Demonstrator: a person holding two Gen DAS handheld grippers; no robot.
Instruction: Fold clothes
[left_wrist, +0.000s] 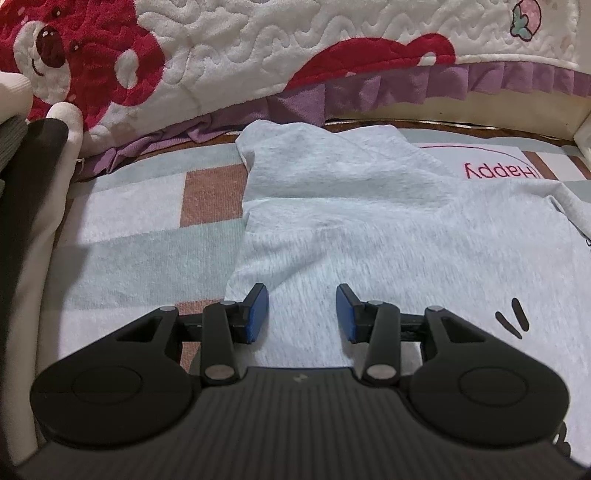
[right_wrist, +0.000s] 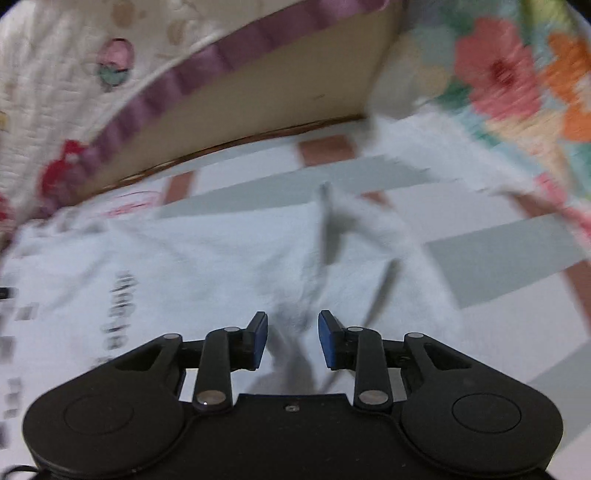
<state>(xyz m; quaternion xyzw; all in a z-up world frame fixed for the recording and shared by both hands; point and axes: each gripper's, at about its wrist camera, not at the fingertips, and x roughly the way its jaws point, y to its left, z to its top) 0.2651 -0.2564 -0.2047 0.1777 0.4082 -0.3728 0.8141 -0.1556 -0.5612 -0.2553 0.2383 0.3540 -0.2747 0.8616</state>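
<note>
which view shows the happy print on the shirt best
The left wrist view: the pink "Happy" lettering on the grey shirt is sharp and readable, upside down, at upper right. The right wrist view is motion-blurred; there it is only a faint pink smear.

Red bear quilt (left_wrist: 229, 55) with a purple ruffle hangs over the checked mat (left_wrist: 147, 229); flowery blanket (right_wrist: 517, 81) sits at the mat's far right.

Both wrist views low, close, forward; share grey shirt (left_wrist: 351, 229)
</note>
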